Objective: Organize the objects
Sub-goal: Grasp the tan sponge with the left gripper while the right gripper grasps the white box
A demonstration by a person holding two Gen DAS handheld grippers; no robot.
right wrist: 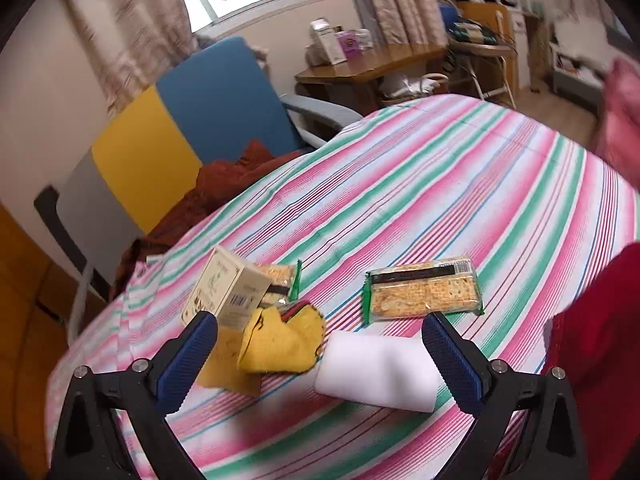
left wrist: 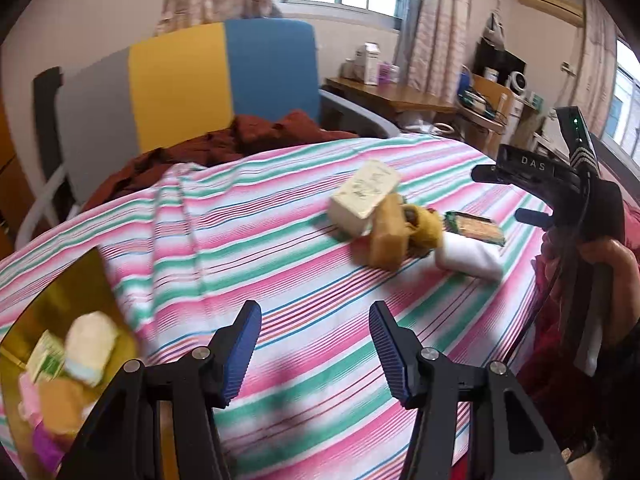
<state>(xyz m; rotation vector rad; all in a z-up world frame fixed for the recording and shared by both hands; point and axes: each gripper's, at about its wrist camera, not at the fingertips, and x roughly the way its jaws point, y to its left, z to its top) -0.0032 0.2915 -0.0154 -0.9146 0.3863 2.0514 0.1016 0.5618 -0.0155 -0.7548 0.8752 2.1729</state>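
Left gripper [left wrist: 315, 344]: jaws spread wide, nothing between them, hanging over bare striped cloth
Right gripper [right wrist: 320, 356]: also spread wide and holding nothing; the white block sits right in the gap ahead of its tips
Counter [right wrist: 460, 184]: covered in a pink, green and white striped cloth, everything lies on it
White block [right wrist: 378, 372]: flat, just in front of the right gripper, closer to its right finger
Yellow pouch [right wrist: 282, 340]: crumpled, touching the white block's left side, just ahead of the right gripper's left finger
Cream box [right wrist: 228, 290]: tilted, propped on the pile just beyond the yellow pouch
Cracker pack [right wrist: 424, 290]: lying flat past the white block, a bit apart from the pile; a second pack peeks out behind the cream box
Tan slab [left wrist: 386, 236]: leaning against the cream box, well ahead and to the right of the left gripper
Gold tray [left wrist: 60, 300]: down by the left gripper's left side, holding a blurry heap of small items
Chair [left wrist: 180, 84]: gray, yellow and blue back, beyond the counter's far edge
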